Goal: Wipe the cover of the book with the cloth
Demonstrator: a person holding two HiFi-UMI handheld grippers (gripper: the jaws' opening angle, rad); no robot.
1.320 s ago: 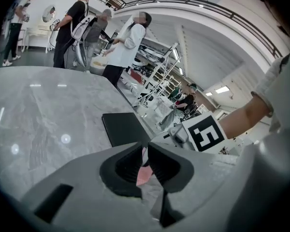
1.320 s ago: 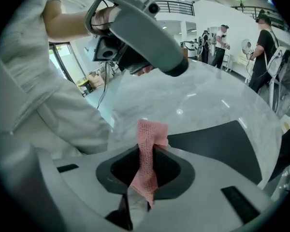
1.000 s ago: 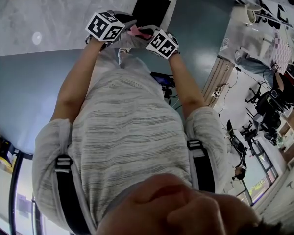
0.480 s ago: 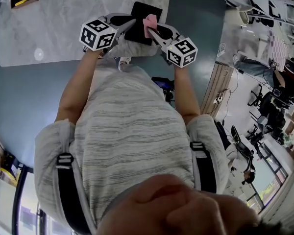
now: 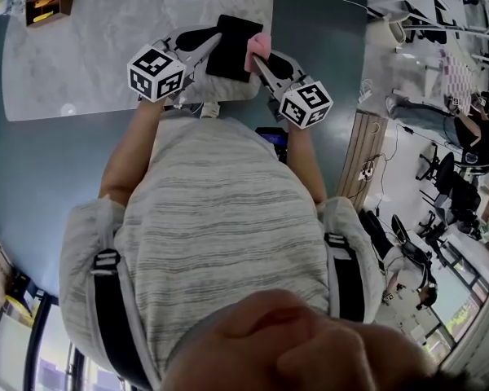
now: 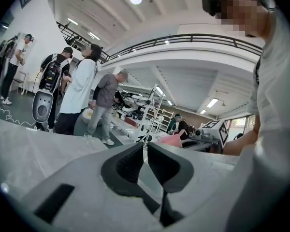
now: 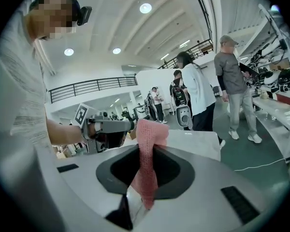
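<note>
Bright, even overhead light from ceiling lamps; glare spot on table; strong fisheye bending, dark corners.

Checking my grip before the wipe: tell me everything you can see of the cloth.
The cloth is pink, with a coarse knitted look, soft and crumpled. The right gripper has its tongs shut on it. A folded tuft stands above the tips, and a narrower tail hangs down behind them. It is held up in the air, and nothing else grips it. In the head view it sits at the right edge of the black book; whether the two touch is unclear.
</note>
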